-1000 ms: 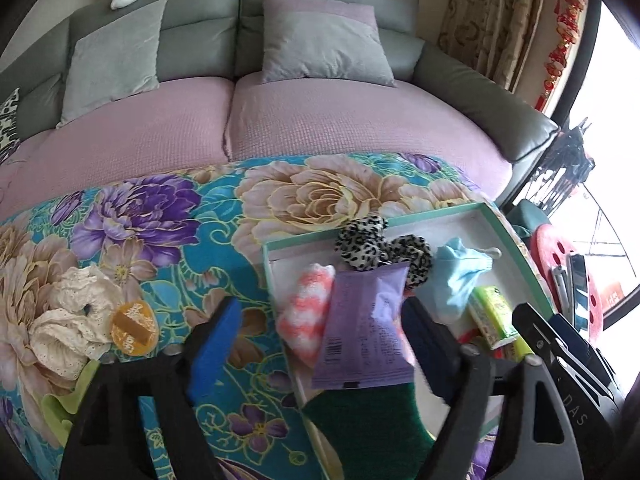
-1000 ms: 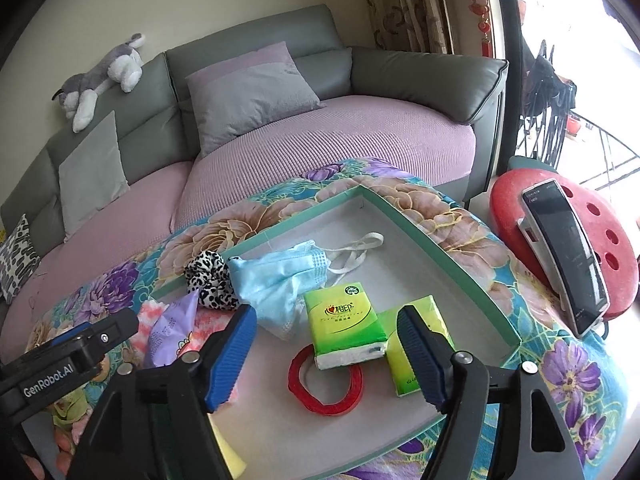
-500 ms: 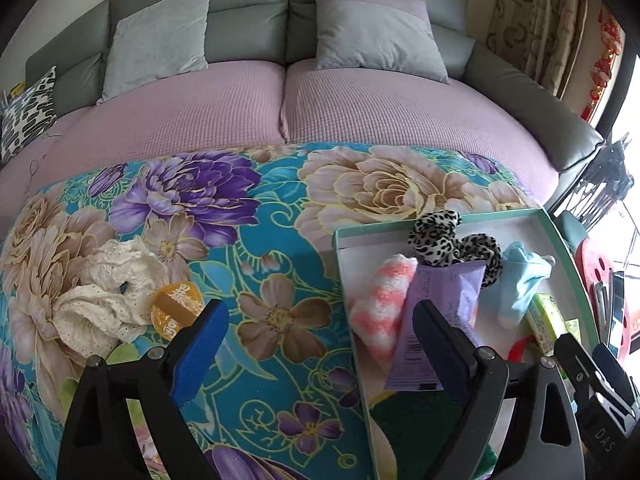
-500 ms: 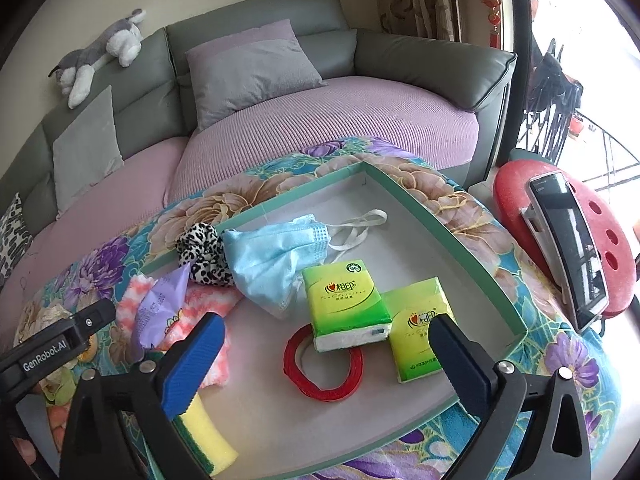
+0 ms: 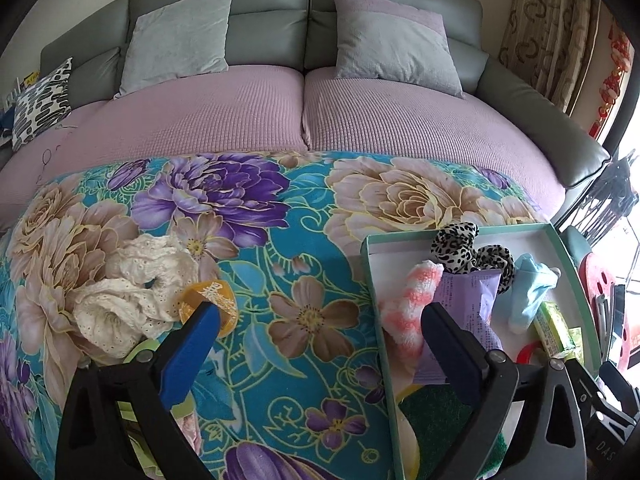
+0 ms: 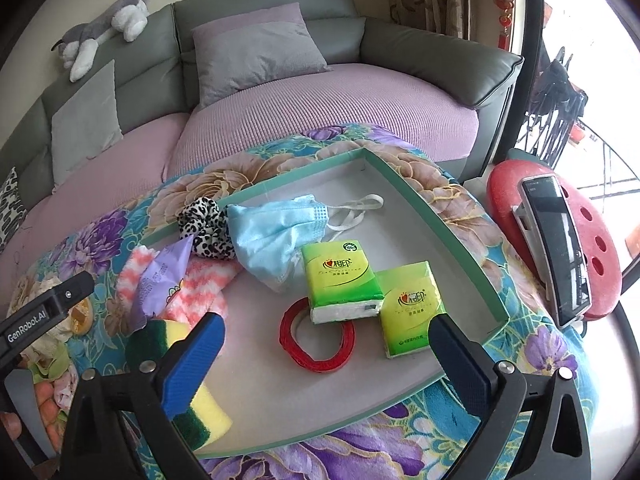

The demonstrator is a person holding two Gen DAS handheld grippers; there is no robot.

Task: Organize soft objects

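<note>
A green-rimmed tray (image 6: 460, 236) (image 5: 370, 280) on the floral cloth holds a blue face mask (image 6: 276, 236), a leopard scrunchie (image 6: 204, 228), a pink-white fuzzy cloth (image 6: 200, 288), a purple packet (image 6: 160, 280), two green tissue packs (image 6: 340, 280), a red ring (image 6: 316, 340) and a yellow-green sponge (image 6: 192, 392). My left gripper (image 5: 320, 340) is open and empty over the cloth, left of the tray. White lace cloth (image 5: 132, 292) and an orange tape roll (image 5: 208, 300) lie by its left finger. My right gripper (image 6: 328, 356) is open and empty over the tray's near part.
A grey sofa with a pink cover (image 5: 304, 120), cushions and a plush dog (image 6: 104, 28) stands behind. A red stool (image 6: 600, 240) with a phone (image 6: 560, 240) is right of the table. More soft items (image 6: 48, 392) lie at the table's left edge.
My left gripper has swung left, away from the purple packet and tray, and opened wider. My right gripper has opened wider and pulled back a little over the tray.
</note>
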